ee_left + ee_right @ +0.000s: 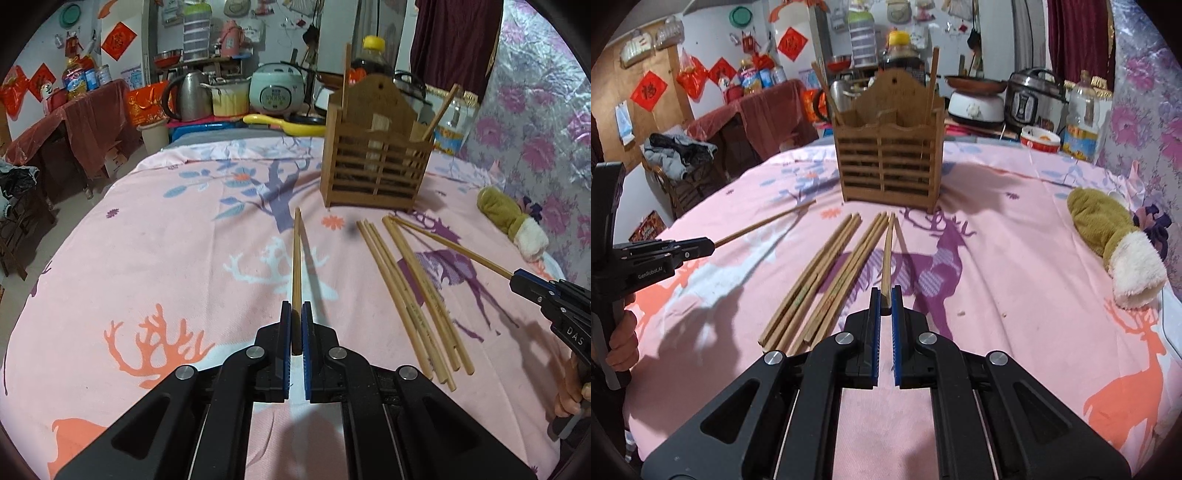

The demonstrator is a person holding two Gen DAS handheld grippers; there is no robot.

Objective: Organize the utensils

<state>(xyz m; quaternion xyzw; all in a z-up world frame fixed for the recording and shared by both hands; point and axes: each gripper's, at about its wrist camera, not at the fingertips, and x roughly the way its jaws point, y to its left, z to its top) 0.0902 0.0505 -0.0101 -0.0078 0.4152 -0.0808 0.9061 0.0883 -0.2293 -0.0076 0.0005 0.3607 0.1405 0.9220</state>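
Here the left gripper pinches one chopstick, and the right gripper pinches another chopstick, both raised above the pink bed sheet. Loose chopsticks lie between them, just before the wooden holder toward the far edge.

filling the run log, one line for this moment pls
left gripper: shut on chopstick | right gripper: shut on chopstick | loose chopsticks: on cloth | holder: upright

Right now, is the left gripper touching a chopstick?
Touching. The left wrist view shows the left gripper with both blue pads pressed on one chopstick.
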